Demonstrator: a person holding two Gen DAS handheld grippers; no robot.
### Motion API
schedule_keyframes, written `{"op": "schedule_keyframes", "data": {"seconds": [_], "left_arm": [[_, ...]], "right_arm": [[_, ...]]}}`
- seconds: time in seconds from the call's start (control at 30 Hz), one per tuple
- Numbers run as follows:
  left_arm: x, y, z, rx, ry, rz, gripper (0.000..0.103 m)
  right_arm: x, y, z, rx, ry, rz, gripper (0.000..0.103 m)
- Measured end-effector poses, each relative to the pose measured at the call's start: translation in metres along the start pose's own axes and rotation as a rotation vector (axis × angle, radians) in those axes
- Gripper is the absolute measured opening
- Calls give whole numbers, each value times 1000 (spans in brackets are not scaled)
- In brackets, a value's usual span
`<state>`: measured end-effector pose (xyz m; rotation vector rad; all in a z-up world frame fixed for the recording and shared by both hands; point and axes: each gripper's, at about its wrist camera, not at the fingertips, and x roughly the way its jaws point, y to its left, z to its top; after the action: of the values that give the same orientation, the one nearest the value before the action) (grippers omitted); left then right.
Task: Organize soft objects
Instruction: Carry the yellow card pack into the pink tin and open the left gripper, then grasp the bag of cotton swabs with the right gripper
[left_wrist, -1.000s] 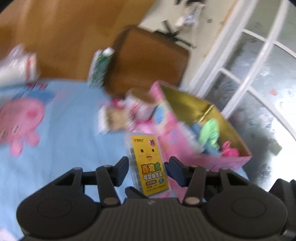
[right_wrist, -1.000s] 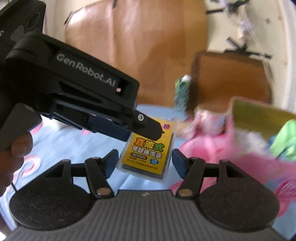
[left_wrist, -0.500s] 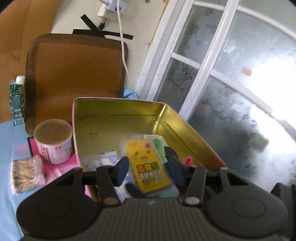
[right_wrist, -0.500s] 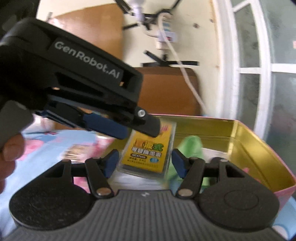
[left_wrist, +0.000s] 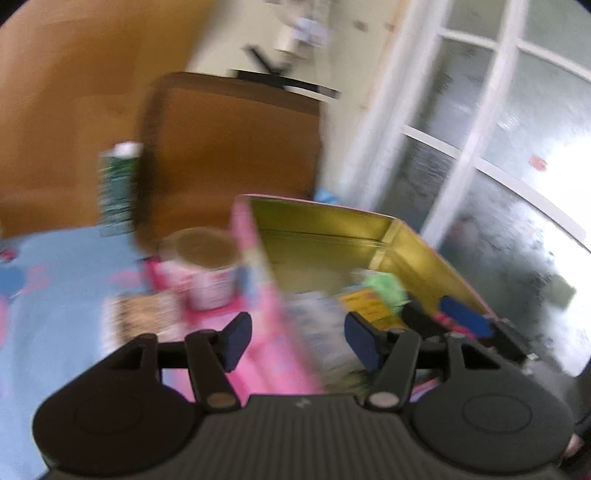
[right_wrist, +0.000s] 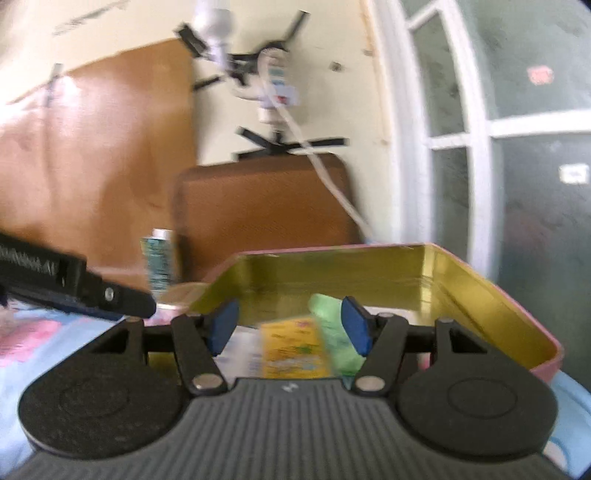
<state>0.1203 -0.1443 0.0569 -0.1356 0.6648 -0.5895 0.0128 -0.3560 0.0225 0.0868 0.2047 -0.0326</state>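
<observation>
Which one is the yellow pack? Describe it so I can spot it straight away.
Find the pink tin with the gold inside, on the blue cloth. The yellow pack lies in it, beside a green soft thing. It is the only flat yellow piece with printing.

Each gripper, the left gripper (left_wrist: 297, 341) and the right gripper (right_wrist: 290, 328), has 2 blue-padded black fingers. Silver screws pin the black linkage arms to a ribbed grey body.
</observation>
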Motion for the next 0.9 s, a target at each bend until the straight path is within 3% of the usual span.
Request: {"op": "schedule_keyframes", "data": {"seconds": [0.17, 0.27, 0.33, 0.4, 0.47, 0.57, 0.67, 0.73, 0.83, 0.87, 0.9], "left_arm": [[-38, 76, -28, -98, -5, 160, 58], [-58, 117, -47, -133, -14, 299, 58], [-69, 141, -57, -172, -18, 340, 58], [-74, 159, -66, -212, -25, 375, 58], [-78, 173, -74, -238, -35, 392, 58], [-79, 172, -84, -199, -90, 402, 60], [-78, 165, -83, -170, -97, 413, 63], [-80, 165, -83, -170, -105, 405, 63], [-83, 169, -84, -196, -111, 390, 63], [-84, 170, -85, -209, -113, 384, 63], [-84, 173, -85, -224, -115, 379, 65]], "right_arm": [[1, 56, 4, -50, 41, 195, 61], [18, 92, -1, -60, 123, 299, 61], [36, 116, -6, -64, 181, 326, 61], [60, 139, -12, -84, 226, 303, 64], [83, 156, -16, -109, 260, 264, 76], [116, 174, -23, -180, 294, 174, 81], [143, 174, -27, -193, 344, 101, 84], [155, 166, -28, -148, 390, 99, 86], [162, 154, -32, -60, 433, 126, 82], [160, 155, -32, -71, 427, 126, 66], [155, 156, -32, -76, 423, 156, 61]]}}
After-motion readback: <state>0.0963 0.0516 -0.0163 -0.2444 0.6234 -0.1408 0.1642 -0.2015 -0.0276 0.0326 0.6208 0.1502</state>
